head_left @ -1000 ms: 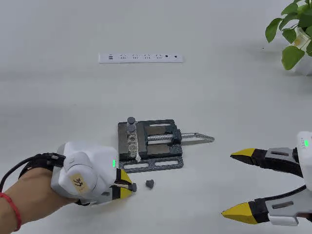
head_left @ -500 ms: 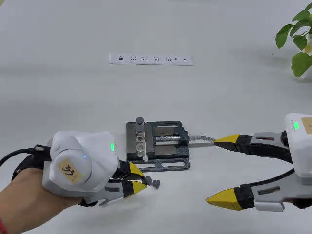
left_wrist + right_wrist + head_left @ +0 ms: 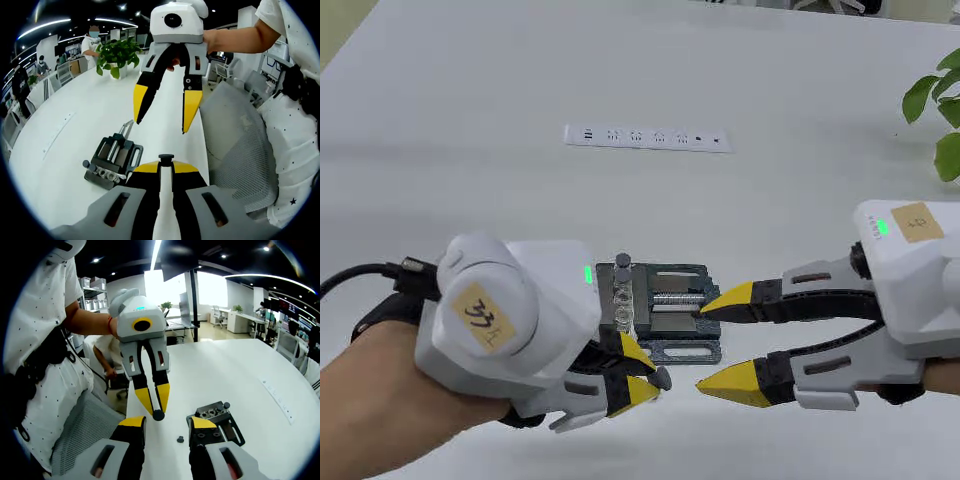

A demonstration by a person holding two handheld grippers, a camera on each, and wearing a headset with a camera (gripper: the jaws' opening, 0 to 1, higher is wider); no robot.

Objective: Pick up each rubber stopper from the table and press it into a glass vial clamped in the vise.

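Note:
My left gripper [image 3: 650, 376] is shut on a dark rubber stopper [image 3: 662, 379], held above the table just in front of the black vise [image 3: 678, 322]. Clear glass vials [image 3: 622, 298] stand clamped in a row in the vise, and the far one wears a stopper [image 3: 623, 261]. My right gripper [image 3: 718, 343] is open, its yellow tips facing the held stopper from the right. In the right gripper view the left gripper [image 3: 156, 401] holds that stopper [image 3: 158, 415] just above my own jaws, and a second stopper [image 3: 179, 439] lies on the table beside the vise [image 3: 220, 424].
A white power strip [image 3: 645, 137] lies further back on the white table. A leafy plant [image 3: 942, 110] stands at the right edge. In the left gripper view the table edge and a mesh chair [image 3: 235, 135] are close on the right, with people in the background.
My left gripper has lifted the stopper off the table and carried it to the right. My right gripper has swung in from the right until its tips face the stopper.

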